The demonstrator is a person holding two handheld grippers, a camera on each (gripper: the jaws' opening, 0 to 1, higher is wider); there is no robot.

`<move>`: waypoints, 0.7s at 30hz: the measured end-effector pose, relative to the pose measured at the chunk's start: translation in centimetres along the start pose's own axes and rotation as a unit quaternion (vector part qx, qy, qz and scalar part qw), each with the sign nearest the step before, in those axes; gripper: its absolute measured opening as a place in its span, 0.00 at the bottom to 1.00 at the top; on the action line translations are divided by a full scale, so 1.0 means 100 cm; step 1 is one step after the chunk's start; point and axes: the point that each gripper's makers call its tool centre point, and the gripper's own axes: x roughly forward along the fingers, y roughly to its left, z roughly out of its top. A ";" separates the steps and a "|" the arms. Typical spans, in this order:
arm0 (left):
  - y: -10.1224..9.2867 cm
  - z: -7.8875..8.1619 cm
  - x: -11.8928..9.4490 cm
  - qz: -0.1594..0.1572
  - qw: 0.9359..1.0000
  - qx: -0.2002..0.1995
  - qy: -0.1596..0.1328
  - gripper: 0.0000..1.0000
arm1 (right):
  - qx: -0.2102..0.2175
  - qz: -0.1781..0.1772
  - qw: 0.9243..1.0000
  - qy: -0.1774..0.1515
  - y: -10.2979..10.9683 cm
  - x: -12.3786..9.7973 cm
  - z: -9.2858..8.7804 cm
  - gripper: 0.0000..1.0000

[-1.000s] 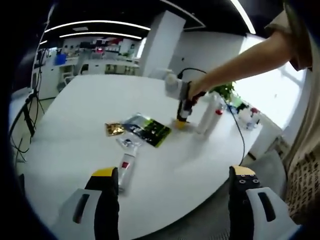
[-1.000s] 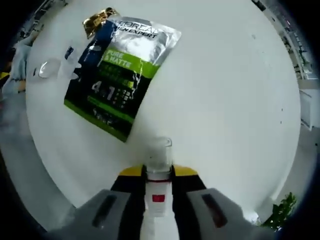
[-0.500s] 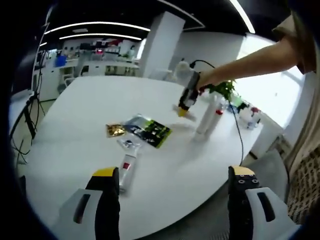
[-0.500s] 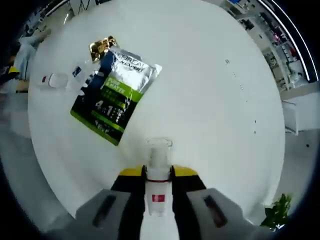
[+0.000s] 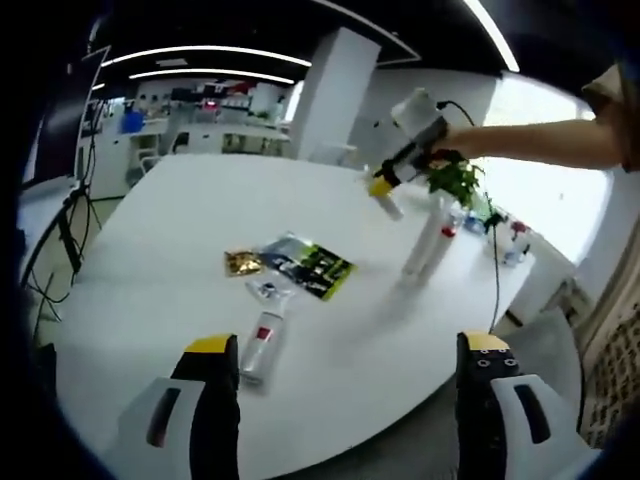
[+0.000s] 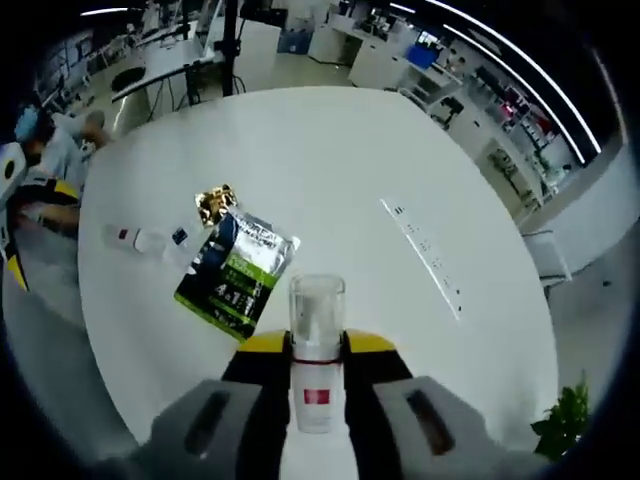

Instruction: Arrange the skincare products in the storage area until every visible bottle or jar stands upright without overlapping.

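A round white table [image 5: 150,270] carries a green and black sachet [image 6: 236,274] lying flat, with a small gold foil packet [image 6: 213,205] touching its far corner. A leafy green plant [image 5: 456,182] stands beyond the table's far edge, near a bright window. White desks [image 5: 190,135] fill the room behind.
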 end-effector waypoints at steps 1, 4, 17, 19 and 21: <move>0.002 0.001 0.000 0.007 1.000 0.002 -0.002 0.88 | 0.000 -0.001 1.000 -0.008 0.002 -0.005 0.004 0.19; 0.013 0.013 -0.005 0.035 0.999 -0.017 -0.036 0.89 | -0.006 -0.003 1.000 -0.027 0.010 -0.020 0.013 0.19; 0.015 0.017 -0.011 0.048 0.998 0.000 -0.051 0.87 | 0.012 -0.008 0.994 -0.110 0.042 -0.067 0.046 0.19; 0.011 0.014 -0.009 0.044 0.998 0.019 -0.040 0.87 | 0.016 -0.007 0.992 -0.129 0.049 -0.075 0.051 0.19; 0.005 0.011 -0.007 0.034 0.998 0.033 -0.031 0.87 | 0.024 -0.004 0.988 -0.154 0.056 -0.084 0.054 0.19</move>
